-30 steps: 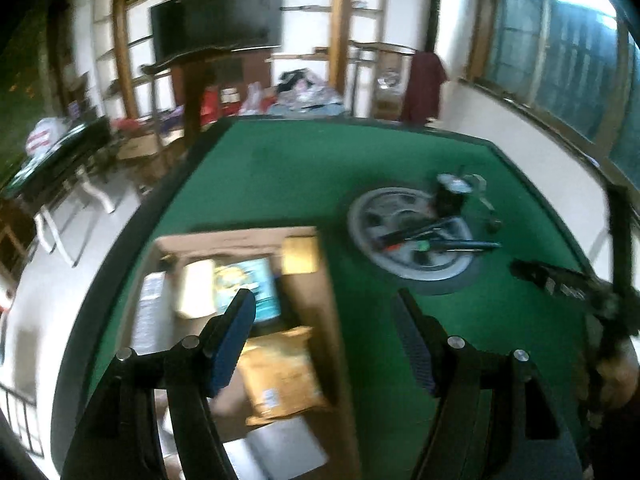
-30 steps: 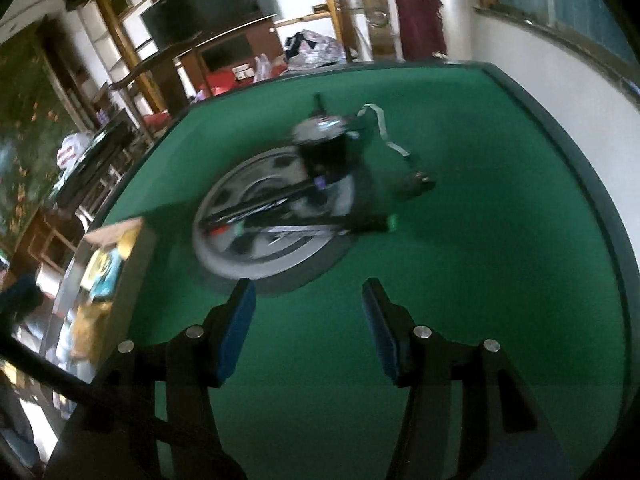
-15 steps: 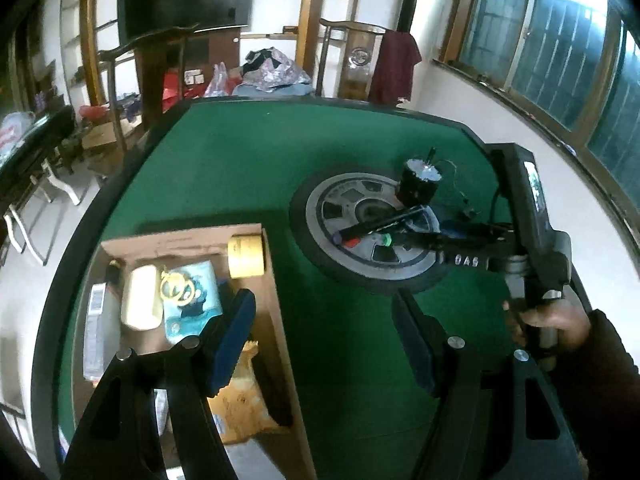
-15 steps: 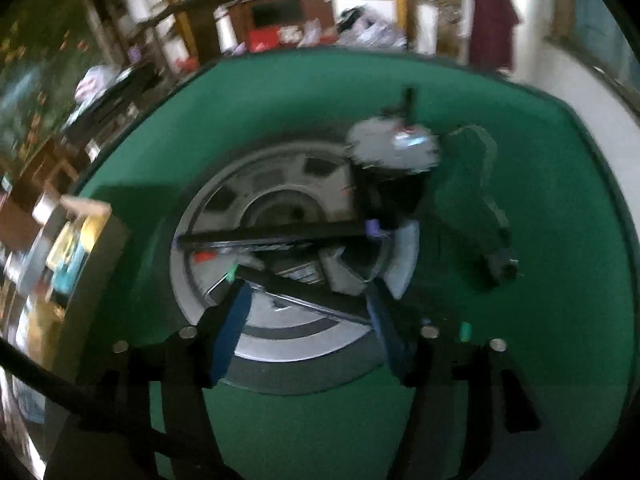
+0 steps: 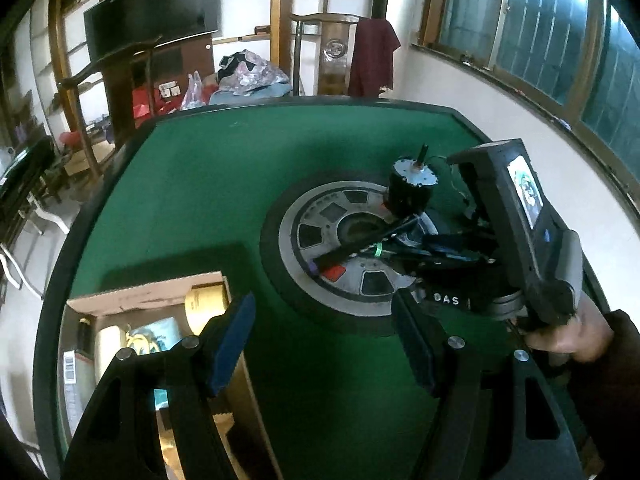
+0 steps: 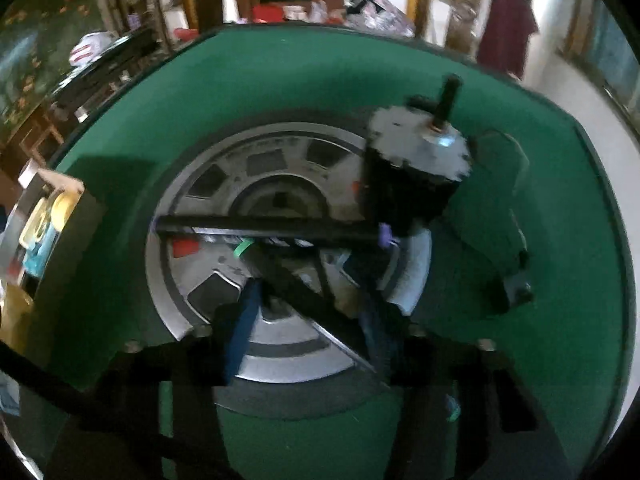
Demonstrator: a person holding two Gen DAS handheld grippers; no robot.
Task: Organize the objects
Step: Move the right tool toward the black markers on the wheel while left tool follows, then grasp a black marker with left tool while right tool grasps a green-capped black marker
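A small wheel with a silver hub (image 5: 340,240) (image 6: 280,200) lies flat on the green table. Two black rods cross on it: one (image 6: 264,226) (image 5: 360,246) runs across the hub, the other (image 6: 312,300) lies diagonally. A black motor with a silver top (image 5: 412,188) (image 6: 416,176) stands on the wheel's rim. My right gripper (image 6: 310,316) is open, its blue pads on either side of the diagonal rod; it also shows in the left wrist view (image 5: 448,254). My left gripper (image 5: 324,344) is open and empty, above the table between the box and the wheel.
An open cardboard box (image 5: 148,296) (image 6: 60,188) holding a tape roll, packets and other items sits left of the wheel. A wire with a small black block (image 6: 516,292) lies right of the motor. Chairs and shelves stand beyond the table's far edge.
My right gripper has moved forward and down over the wheel, and now straddles the diagonal rod. My left gripper has shifted a little toward the wheel.
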